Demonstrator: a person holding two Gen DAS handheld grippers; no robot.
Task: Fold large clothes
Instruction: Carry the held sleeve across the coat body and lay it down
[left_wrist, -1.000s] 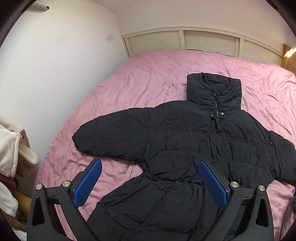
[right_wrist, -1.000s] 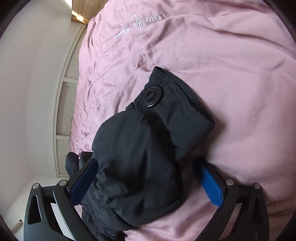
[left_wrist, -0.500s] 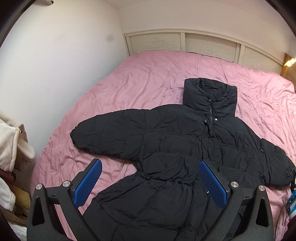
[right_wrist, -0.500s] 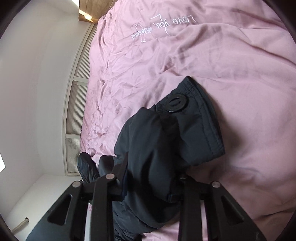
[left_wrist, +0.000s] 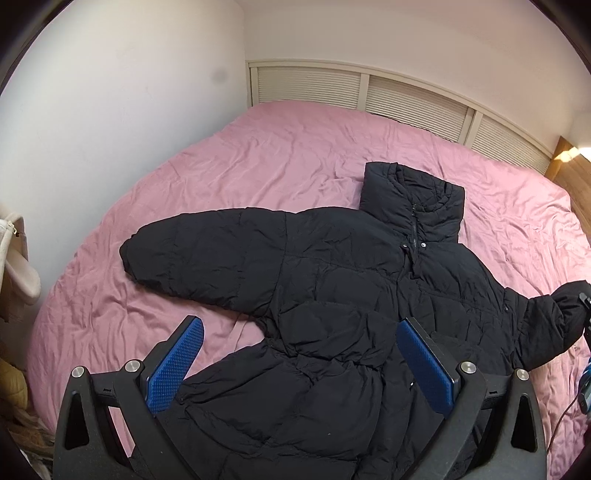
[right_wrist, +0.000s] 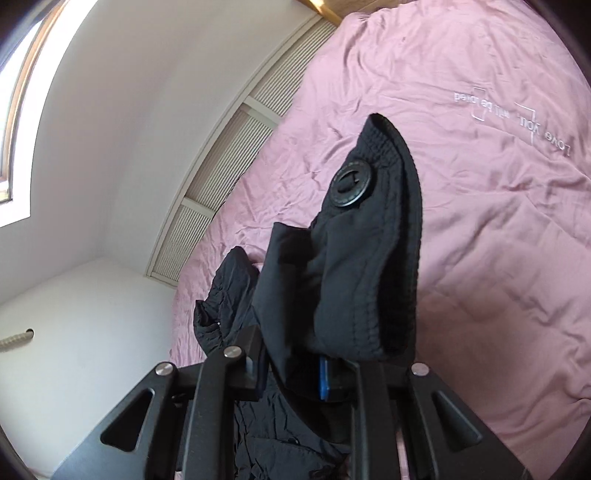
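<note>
- The black puffer jacket (left_wrist: 354, 295) lies front-up across the pink bed (left_wrist: 258, 155), hood toward the headboard (left_wrist: 406, 99), sleeves out to either side; its hem runs under the left gripper (left_wrist: 299, 362).
- Right gripper (right_wrist: 291, 373) is clamped on the cuff (right_wrist: 365, 266) of the jacket's right-hand sleeve, lifted clear of the bed; the fold, I'd judge, goes inward across the chest, toward the far sleeve.
- Left gripper hovers with jaws wide apart over the hem, gripping nothing; the other sleeve (left_wrist: 199, 254) lies flat ahead and to its left, nearer this gripper.
- Nothing on the bed blocks the sweep; pale clothes (left_wrist: 18, 258) hang well off to the left by the wall.
</note>
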